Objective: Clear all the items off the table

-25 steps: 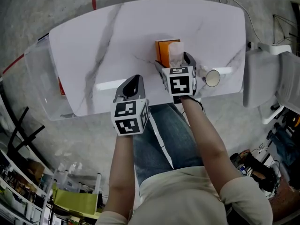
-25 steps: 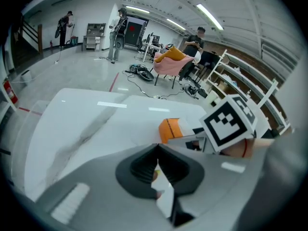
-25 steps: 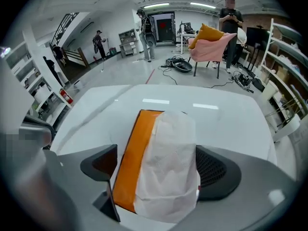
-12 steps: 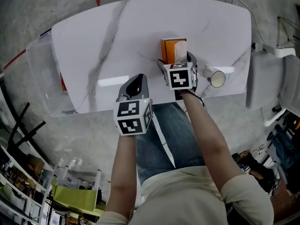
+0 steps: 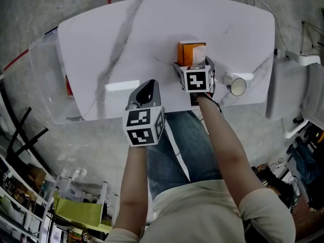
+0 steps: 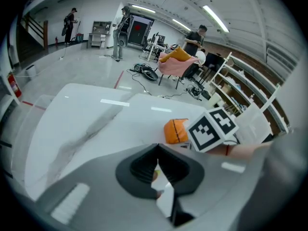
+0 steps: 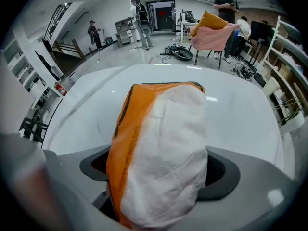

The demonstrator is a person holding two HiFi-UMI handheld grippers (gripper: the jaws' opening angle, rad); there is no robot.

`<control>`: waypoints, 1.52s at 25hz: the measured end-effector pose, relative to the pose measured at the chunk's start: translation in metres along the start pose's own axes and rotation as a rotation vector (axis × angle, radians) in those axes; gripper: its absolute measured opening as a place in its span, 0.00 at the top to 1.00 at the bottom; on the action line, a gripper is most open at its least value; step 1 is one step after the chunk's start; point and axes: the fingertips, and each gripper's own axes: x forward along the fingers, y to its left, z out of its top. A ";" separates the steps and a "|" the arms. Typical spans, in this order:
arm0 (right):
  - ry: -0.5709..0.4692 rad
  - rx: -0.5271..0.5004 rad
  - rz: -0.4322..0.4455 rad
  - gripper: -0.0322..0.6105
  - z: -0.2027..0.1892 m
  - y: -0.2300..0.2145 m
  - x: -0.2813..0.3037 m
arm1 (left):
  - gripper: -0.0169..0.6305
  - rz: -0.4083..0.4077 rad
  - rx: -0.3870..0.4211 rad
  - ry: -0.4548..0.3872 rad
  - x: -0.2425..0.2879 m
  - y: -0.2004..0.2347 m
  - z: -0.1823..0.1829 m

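tissue pack (image 5: 191,52): orange & white, stands on counter (image 5: 126,39), mid-right, near front edge.
R gripper (image 5: 193,66): fingers wide apart, tissue pack in between.
L gripper (image 5: 146,89): fingers closed tight, holds nothing, over front edge of counter.
cup (image 5: 237,86): on its side, just right of R gripper.
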 end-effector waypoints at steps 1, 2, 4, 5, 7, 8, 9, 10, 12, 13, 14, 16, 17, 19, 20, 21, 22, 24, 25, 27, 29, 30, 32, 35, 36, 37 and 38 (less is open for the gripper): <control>0.001 0.000 -0.003 0.16 0.000 0.000 0.001 | 0.96 0.000 0.000 0.000 0.000 0.001 0.000; 0.000 0.000 -0.006 0.16 0.000 0.000 0.001 | 0.96 0.000 0.000 0.000 0.000 0.001 0.000; -0.003 0.003 -0.012 0.16 0.000 -0.001 0.001 | 0.96 0.001 0.001 -0.001 0.000 0.002 -0.001; -0.004 0.003 -0.014 0.17 -0.001 -0.001 0.001 | 0.96 0.001 0.002 -0.001 -0.001 0.002 -0.001; -0.006 0.001 -0.016 0.17 -0.001 -0.001 0.001 | 0.96 0.000 0.004 -0.001 -0.001 0.001 -0.003; -0.004 0.001 -0.016 0.18 -0.001 -0.001 0.001 | 0.96 0.000 0.004 -0.002 -0.001 0.001 -0.004; -0.001 0.003 -0.016 0.18 -0.002 -0.002 0.001 | 0.96 0.000 0.002 -0.003 -0.001 0.001 -0.004; 0.001 0.003 -0.017 0.18 -0.002 -0.002 0.001 | 0.96 0.001 -0.001 -0.005 -0.002 0.001 -0.005; 0.005 0.002 -0.015 0.19 -0.002 -0.002 0.000 | 0.96 0.004 -0.005 -0.009 -0.004 0.003 -0.005; 0.008 0.002 -0.015 0.21 -0.002 -0.002 0.000 | 0.96 0.005 -0.005 -0.011 -0.005 0.003 -0.004; 0.010 0.002 -0.015 0.23 -0.002 -0.002 -0.001 | 0.96 0.006 -0.004 -0.013 -0.006 0.004 -0.004; 0.011 0.002 -0.017 0.26 -0.002 -0.002 -0.004 | 0.96 0.008 -0.006 -0.016 -0.008 0.005 -0.004; 0.007 0.000 -0.017 0.28 -0.001 -0.002 -0.005 | 0.96 0.010 -0.009 -0.018 -0.008 0.005 -0.004; 0.000 0.003 -0.020 0.32 0.000 -0.003 -0.008 | 0.96 0.015 -0.015 -0.021 -0.009 0.007 -0.004; -0.001 0.004 -0.022 0.33 0.000 -0.003 -0.010 | 0.96 0.017 -0.017 -0.022 -0.009 0.008 -0.004; -0.001 0.003 -0.023 0.34 0.001 -0.003 -0.011 | 0.96 0.019 -0.018 -0.023 -0.009 0.008 -0.005; -0.001 -0.001 -0.022 0.35 0.001 -0.003 -0.012 | 0.96 0.021 -0.020 -0.022 -0.010 0.009 -0.005; 0.001 -0.011 -0.017 0.36 0.001 0.000 -0.013 | 0.96 0.023 -0.023 -0.021 -0.012 0.009 -0.006; 0.001 -0.015 -0.013 0.36 0.002 0.002 -0.014 | 0.96 0.025 -0.022 -0.021 -0.013 0.009 -0.006; -0.006 -0.021 -0.007 0.36 0.006 0.005 -0.017 | 0.96 0.029 -0.018 -0.023 -0.013 0.009 -0.004; -0.017 -0.027 -0.002 0.37 0.009 0.010 -0.021 | 0.96 0.029 -0.018 -0.024 -0.015 0.009 -0.002; -0.021 -0.031 0.001 0.37 0.010 0.013 -0.024 | 0.96 0.030 -0.019 -0.024 -0.017 0.010 -0.002; -0.030 -0.040 0.007 0.37 0.012 0.019 -0.030 | 0.96 0.033 -0.015 -0.028 -0.020 0.011 0.000; -0.043 -0.053 0.013 0.37 0.014 0.026 -0.036 | 0.96 0.037 -0.014 -0.041 -0.021 0.015 0.004; -0.045 -0.055 0.016 0.37 0.015 0.029 -0.038 | 0.96 0.037 -0.017 -0.046 -0.022 0.017 0.005; -0.048 -0.057 0.019 0.37 0.015 0.032 -0.040 | 0.96 0.038 -0.020 -0.050 -0.023 0.019 0.006; -0.052 -0.060 0.021 0.37 0.016 0.035 -0.041 | 0.96 0.038 -0.022 -0.054 -0.023 0.021 0.007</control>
